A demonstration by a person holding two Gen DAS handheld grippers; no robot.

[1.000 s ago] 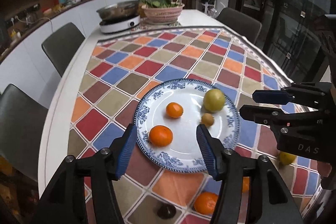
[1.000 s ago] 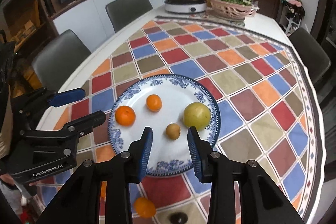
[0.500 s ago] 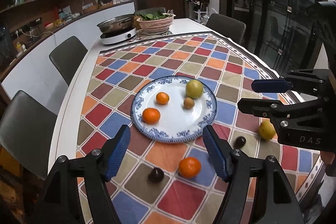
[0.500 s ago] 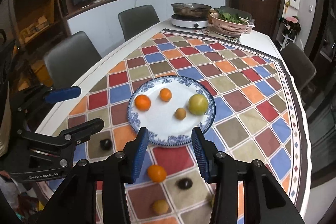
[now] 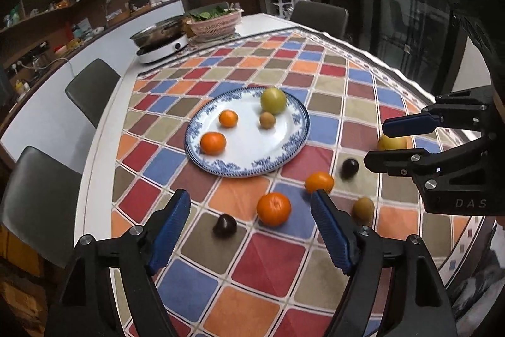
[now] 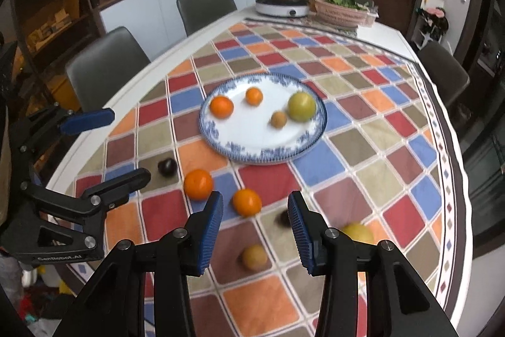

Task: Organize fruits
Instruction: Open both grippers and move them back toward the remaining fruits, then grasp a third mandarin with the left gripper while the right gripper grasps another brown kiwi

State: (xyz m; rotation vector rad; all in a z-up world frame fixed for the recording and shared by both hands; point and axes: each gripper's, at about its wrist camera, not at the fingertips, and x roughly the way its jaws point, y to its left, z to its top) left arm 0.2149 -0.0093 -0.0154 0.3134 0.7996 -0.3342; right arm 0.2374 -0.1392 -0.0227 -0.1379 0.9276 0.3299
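Plate [image 5: 296,128] sits mid-table [image 5: 104,128] on the checkered cloth [image 5: 262,255], holding two oranges [image 5: 213,143], a green fruit [image 5: 273,100] and a small brown one [image 5: 267,119]. Six more fruits lie loose toward the near edge, including an orange [image 5: 273,208] and a dark plum [image 5: 224,225]. Left gripper [image 5: 251,237] fingers are opening, nothing between them; right gripper [image 6: 255,231] fingers stand apart, empty, above the cloth.

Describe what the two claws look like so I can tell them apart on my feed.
Both are alike: angular black frames with silver screws, each with two fingers faced by ribbed blue pads. The left claw carries white "GenRobot.AI" lettering on its side, seen from the right camera. The right claw shows "DAS" on its body in the left camera. No cables or sleeves are visible.
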